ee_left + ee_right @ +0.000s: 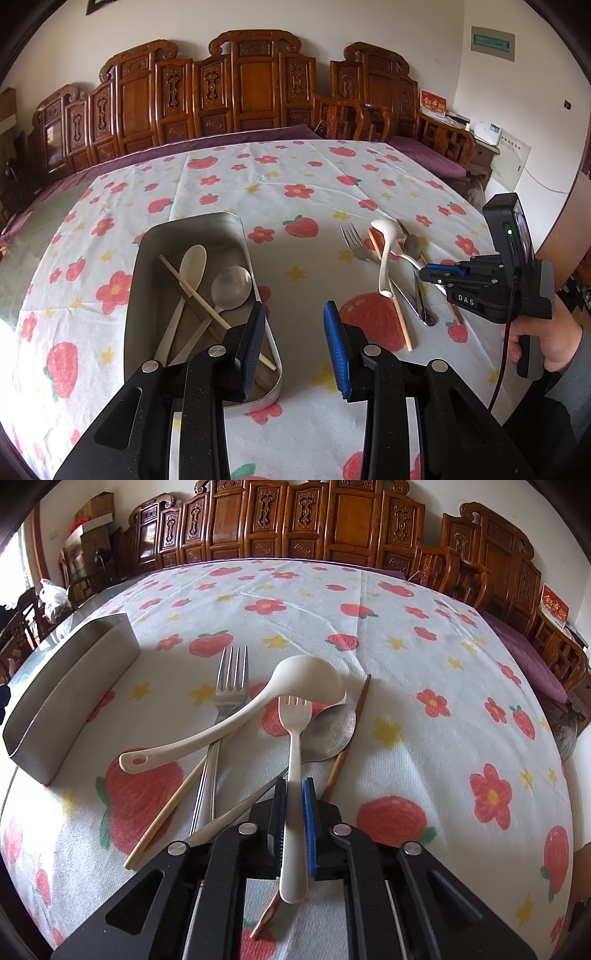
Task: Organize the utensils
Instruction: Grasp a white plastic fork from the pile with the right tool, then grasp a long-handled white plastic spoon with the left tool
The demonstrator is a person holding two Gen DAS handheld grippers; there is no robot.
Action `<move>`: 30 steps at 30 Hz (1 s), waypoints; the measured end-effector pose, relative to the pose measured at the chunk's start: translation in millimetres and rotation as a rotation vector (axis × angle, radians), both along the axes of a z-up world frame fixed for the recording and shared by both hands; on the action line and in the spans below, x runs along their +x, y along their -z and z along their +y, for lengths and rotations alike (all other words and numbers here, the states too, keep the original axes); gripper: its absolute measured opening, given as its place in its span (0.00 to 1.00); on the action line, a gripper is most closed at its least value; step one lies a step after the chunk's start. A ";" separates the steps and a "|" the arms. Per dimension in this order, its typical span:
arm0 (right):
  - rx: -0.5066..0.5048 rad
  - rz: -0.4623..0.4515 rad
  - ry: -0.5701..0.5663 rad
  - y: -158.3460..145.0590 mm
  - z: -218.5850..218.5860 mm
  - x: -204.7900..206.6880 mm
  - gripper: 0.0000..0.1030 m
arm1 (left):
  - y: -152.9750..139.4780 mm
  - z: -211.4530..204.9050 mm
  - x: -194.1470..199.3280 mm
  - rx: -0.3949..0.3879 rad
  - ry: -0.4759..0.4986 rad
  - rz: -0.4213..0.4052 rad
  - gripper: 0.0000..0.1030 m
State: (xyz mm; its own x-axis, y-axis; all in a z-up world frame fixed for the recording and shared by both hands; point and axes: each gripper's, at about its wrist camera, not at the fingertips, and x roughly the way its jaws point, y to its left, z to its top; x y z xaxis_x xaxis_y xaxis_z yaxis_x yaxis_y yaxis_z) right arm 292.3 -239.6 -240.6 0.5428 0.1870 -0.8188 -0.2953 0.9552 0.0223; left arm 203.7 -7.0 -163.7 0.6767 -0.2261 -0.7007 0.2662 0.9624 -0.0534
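Right gripper (pixel 294 794): our jaws are clamped on the handle of the white plastic fork (pixel 294 738), tines pointing away from us, over the loose pile.

Left gripper (pixel 295 343): jaws apart, nothing between them, hanging over the near right corner of the steel tray (pixel 192 229).

In the tray: a cream spoon (pixel 192 266), a metal spoon (pixel 231 284) and crossed chopsticks (pixel 195 295).

The pile lies on the strawberry-print tablecloth (pixel 406 664), right of the tray and well apart from it. Under and around the fork: a metal spoon (pixel 332 731) just beneath its neck, a white ladle (pixel 258 709) slanting across a metal fork (pixel 231 686), a pale chopstick (pixel 173 801) beside that fork's handle, a brown chopstick (pixel 354 723) on the right.

From the left view we see our right hand (pixel 546 339) gripping the tool's handle at the table's right edge.

Beyond the table: carved wooden bench backs (pixel 221 85) along the wall.
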 end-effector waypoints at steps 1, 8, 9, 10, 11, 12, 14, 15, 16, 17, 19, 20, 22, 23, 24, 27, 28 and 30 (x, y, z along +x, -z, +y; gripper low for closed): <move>0.010 -0.005 -0.001 -3.5 -1.6 -2.2 0.10 | 0.1 -1.1 -0.1 0.001 0.001 -0.001 0.30; 0.072 -0.043 0.016 -27.6 -20.5 -30.2 0.10 | 4.0 -14.3 -0.7 0.019 0.020 0.001 0.30; 0.076 -0.050 0.018 -30.1 -22.8 -33.3 0.10 | 4.6 -16.4 -1.1 0.022 0.025 0.001 0.30; 0.083 -0.058 0.020 -33.4 -26.0 -37.0 0.10 | 5.3 -18.5 -1.4 0.026 0.029 0.002 0.30; 0.088 -0.063 0.024 -35.5 -28.9 -39.0 0.10 | 5.9 -20.1 -1.8 0.029 0.031 0.003 0.30; 0.095 -0.069 0.029 -37.9 -32.4 -40.8 0.10 | 6.5 -22.2 -1.9 0.029 0.035 0.006 0.30; 0.116 -0.082 0.040 -41.5 -38.9 -42.3 0.10 | 7.1 -24.0 -2.1 0.023 0.039 0.014 0.30; 0.124 -0.086 0.045 -42.7 -41.0 -42.1 0.10 | 7.4 -25.4 -2.1 0.017 0.041 0.019 0.30; 0.123 -0.087 0.047 -42.9 -42.5 -41.7 0.10 | 7.3 -26.6 -2.0 0.015 0.042 0.022 0.30; 0.116 -0.090 0.051 -43.1 -43.3 -41.1 0.10 | 6.9 -28.4 -1.7 0.016 0.042 0.023 0.30; 0.104 -0.098 0.063 -44.2 -45.3 -39.8 0.10 | 6.4 -31.3 -1.0 0.018 0.042 0.027 0.30; 0.102 -0.102 0.068 -44.6 -46.8 -38.9 0.10 | 6.0 -33.1 -0.5 0.019 0.041 0.030 0.30; 0.090 -0.109 0.086 -45.7 -51.5 -37.3 0.10 | 5.3 -36.9 0.3 0.025 0.045 0.034 0.30; 0.087 -0.112 0.096 -46.1 -54.8 -36.5 0.10 | 4.8 -39.1 1.4 0.031 0.046 0.036 0.30; 0.089 -0.113 0.104 -46.0 -58.4 -35.4 0.10 | 4.6 -41.9 2.5 0.036 0.048 0.038 0.30; 0.113 -0.115 0.132 -48.1 -70.4 -32.9 0.10 | 4.9 -52.1 7.8 0.048 0.057 0.047 0.30; 0.119 -0.118 0.138 -48.7 -73.1 -32.6 0.10 | 5.5 -55.7 10.1 0.046 0.057 0.049 0.30; 0.136 -0.122 0.153 -50.3 -80.1 -32.7 0.10 | 7.1 -65.3 15.2 0.036 0.065 0.062 0.30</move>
State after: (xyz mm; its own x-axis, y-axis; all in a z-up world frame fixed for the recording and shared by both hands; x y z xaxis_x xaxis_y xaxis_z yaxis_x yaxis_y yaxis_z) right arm 259.6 -319.7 -190.2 0.6667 0.1988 -0.7183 -0.1557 0.9797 0.1266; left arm 218.9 -72.3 -170.8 0.6167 -0.2416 -0.7492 0.3252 0.9449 -0.0370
